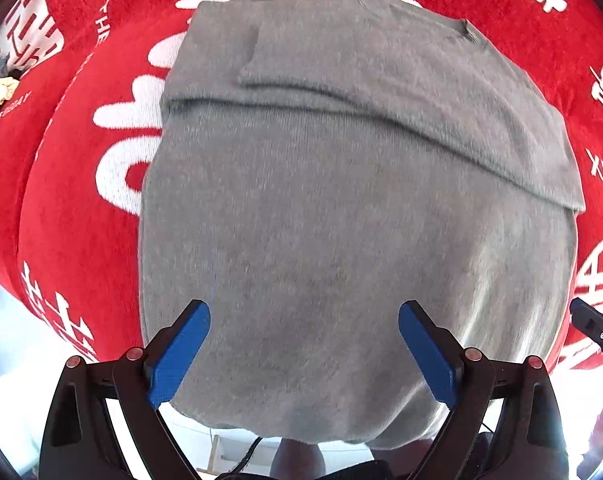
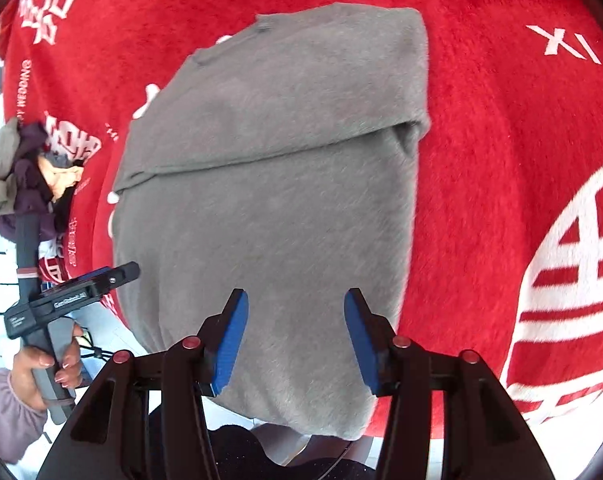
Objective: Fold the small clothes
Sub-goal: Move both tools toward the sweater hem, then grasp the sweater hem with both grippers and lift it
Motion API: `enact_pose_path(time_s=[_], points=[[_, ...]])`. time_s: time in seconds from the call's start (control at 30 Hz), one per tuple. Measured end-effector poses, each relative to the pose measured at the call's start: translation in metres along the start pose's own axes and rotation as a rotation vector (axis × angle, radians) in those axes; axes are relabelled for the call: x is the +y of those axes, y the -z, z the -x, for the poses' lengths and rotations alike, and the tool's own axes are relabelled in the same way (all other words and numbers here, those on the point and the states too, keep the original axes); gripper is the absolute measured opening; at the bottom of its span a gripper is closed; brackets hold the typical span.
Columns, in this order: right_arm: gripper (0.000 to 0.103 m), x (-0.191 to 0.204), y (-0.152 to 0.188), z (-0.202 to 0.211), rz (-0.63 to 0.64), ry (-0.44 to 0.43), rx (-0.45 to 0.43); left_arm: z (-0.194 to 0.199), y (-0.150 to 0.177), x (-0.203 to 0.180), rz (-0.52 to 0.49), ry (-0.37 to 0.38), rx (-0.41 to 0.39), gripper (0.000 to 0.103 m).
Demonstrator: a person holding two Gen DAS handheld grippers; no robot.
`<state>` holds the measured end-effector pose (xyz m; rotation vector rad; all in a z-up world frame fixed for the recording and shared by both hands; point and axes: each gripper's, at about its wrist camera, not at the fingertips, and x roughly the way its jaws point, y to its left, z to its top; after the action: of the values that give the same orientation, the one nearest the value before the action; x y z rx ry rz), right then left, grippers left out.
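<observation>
A grey knitted sweater [image 1: 341, 208] lies flat on the red cloth, its sleeves folded across the chest and its hem hanging over the near edge. It also shows in the right wrist view [image 2: 269, 200]. My left gripper [image 1: 304, 312] is open and empty above the hem's left part. My right gripper [image 2: 296, 300] is open and empty above the hem's right part. The left gripper also appears at the left of the right wrist view [image 2: 97, 280], held by a hand [image 2: 41, 364].
A red plush cloth with white characters [image 2: 501, 160] covers the table. A pile of other small clothes [image 2: 25, 176] lies at the far left edge. The right gripper's finger [image 1: 593, 324] shows at the right edge of the left wrist view.
</observation>
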<state>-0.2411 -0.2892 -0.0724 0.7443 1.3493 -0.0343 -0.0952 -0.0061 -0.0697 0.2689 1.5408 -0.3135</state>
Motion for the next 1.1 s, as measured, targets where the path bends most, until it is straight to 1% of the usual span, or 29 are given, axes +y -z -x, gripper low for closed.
enact_pose_path(time_s=[0.1, 0.3, 0.4, 0.5, 0.6, 0.73, 0.83, 0.9, 0.97, 1.03, 1.07, 1.1], points=[[0.056, 0.009, 0.02, 0.002, 0.011, 0.002, -0.023, 0.001, 0.015, 0.015, -0.013, 0.023, -0.003, 0.096], [0.056, 0.031, 0.067, -0.009, -0.013, 0.019, -0.006, 0.002, 0.051, 0.062, -0.042, 0.072, -0.014, 0.096], [0.056, 0.032, 0.088, -0.018, -0.033, 0.02, -0.01, -0.004, 0.069, 0.091, -0.062, 0.106, -0.016, 0.096], [0.056, 0.02, 0.11, -0.025, -0.061, 0.029, 0.002, -0.016, 0.085, 0.114, -0.098, 0.121, 0.005, 0.096], [0.056, 0.011, 0.124, -0.035, -0.073, 0.051, 0.035, -0.025, 0.099, 0.126, -0.13, 0.142, 0.016, 0.096], [0.056, 0.001, 0.139, -0.052, -0.033, 0.102, 0.106, -0.046, 0.12, 0.136, -0.153, 0.206, 0.058, 0.096], [0.056, -0.012, 0.147, -0.067, -0.011, 0.109, 0.162, -0.061, 0.139, 0.138, -0.146, 0.242, 0.083, 0.096], [0.056, -0.02, 0.15, -0.075, 0.014, 0.125, 0.181, -0.072, 0.149, 0.144, -0.116, 0.266, 0.097, 0.096], [0.056, -0.028, 0.151, -0.084, 0.03, 0.109, 0.185, -0.083, 0.151, 0.146, -0.083, 0.303, 0.105, 0.096], [0.057, -0.032, 0.151, -0.092, 0.035, 0.072, 0.196, -0.09, 0.154, 0.147, -0.077, 0.313, 0.103, 0.096], [0.057, -0.033, 0.152, -0.099, 0.04, 0.052, 0.216, -0.094, 0.159, 0.154, -0.079, 0.319, 0.098, 0.096], [0.057, -0.032, 0.154, -0.105, 0.063, 0.03, 0.225, -0.098, 0.162, 0.145, -0.077, 0.323, 0.097, 0.096]])
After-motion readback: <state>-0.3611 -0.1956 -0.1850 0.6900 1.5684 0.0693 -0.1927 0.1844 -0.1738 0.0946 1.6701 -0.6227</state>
